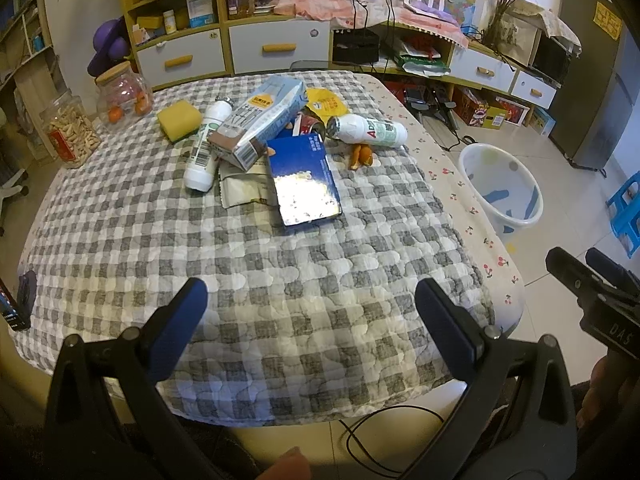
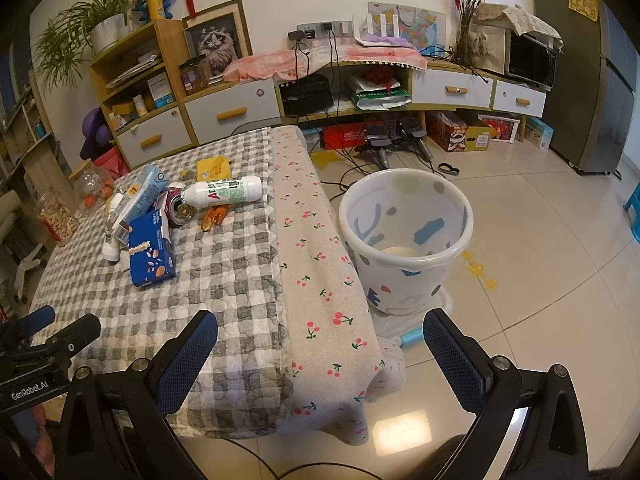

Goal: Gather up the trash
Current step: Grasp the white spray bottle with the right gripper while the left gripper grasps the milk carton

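A heap of trash lies mid-table: a blue snack box (image 1: 304,178) (image 2: 151,249), a milk carton (image 1: 262,118) (image 2: 138,196), two white bottles (image 1: 206,148) (image 1: 366,130) (image 2: 224,193), a red can (image 2: 180,210), orange peel (image 1: 361,156) (image 2: 214,216), a yellow packet (image 1: 326,102) (image 2: 213,168) and a foil wrapper (image 1: 244,186). The white patterned bin (image 1: 502,188) (image 2: 406,236) stands on the floor right of the table. My left gripper (image 1: 312,320) hovers open over the near table edge, empty. My right gripper (image 2: 320,352) is open and empty above the table's right corner, short of the bin.
A yellow sponge (image 1: 178,120) and two jars (image 1: 72,130) (image 1: 124,96) sit at the table's left. The checked cloth (image 1: 280,280) covers the table. Shelves and drawers (image 2: 224,112) line the back wall, cables (image 2: 360,160) lie on the floor, a blue stool (image 1: 626,212) is far right.
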`<state>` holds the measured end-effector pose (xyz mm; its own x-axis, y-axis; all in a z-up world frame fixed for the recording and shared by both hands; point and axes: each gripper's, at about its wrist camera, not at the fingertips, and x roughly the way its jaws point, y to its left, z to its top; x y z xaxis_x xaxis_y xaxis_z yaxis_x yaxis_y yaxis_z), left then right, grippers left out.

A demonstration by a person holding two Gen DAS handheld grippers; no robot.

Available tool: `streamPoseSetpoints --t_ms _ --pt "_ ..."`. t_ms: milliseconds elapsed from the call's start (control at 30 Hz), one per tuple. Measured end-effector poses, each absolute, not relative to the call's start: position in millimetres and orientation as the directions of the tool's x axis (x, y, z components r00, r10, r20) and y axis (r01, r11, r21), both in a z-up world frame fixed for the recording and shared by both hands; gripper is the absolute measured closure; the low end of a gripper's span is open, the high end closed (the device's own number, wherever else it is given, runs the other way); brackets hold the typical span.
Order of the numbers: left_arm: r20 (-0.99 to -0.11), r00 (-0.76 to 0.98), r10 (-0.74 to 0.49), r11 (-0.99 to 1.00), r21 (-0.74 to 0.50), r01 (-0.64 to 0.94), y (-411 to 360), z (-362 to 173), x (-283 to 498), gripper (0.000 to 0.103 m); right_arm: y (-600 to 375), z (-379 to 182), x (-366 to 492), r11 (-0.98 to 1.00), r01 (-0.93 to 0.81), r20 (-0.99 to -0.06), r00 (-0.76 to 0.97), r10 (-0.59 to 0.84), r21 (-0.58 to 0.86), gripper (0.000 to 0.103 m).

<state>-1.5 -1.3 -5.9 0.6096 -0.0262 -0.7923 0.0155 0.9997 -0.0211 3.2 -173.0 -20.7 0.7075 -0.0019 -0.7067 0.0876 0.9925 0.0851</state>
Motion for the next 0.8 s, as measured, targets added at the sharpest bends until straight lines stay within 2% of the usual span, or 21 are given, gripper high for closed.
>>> streamPoseSetpoints --t_ms 267,467,567,800 --pt "-0.794 0.606 -0.045 0.999 -0.052 0.006 9.0 2.2 9.5 0.000 -174.6 -14.4 9.7 0.992 0.086 -0.719 0.695 0.004 0.088 0.000" --pt "-0.812 0.579 -0.073 0.997 -0.059 0.044 21.3 8.5 40.0 0.000 -187.8 -18.0 40.9 0.973 0.097 -0.792 0.601 0.112 0.211 0.000" --pt "-0.826 0.556 -0.099 0.995 -0.081 0.056 34.5 9.5 61.0 0.000 -184.3 -16.0 61.4 0.980 0.078 -0.813 0.573 0.105 0.182 0.000" --pt "-0.846 0.530 -0.058 0.997 -0.019 0.078 58.2 10.6 116.8 0.002 -162.4 -9.4 114.4 0.991 -0.014 -0.824 0.554 0.120 0.135 0.000"
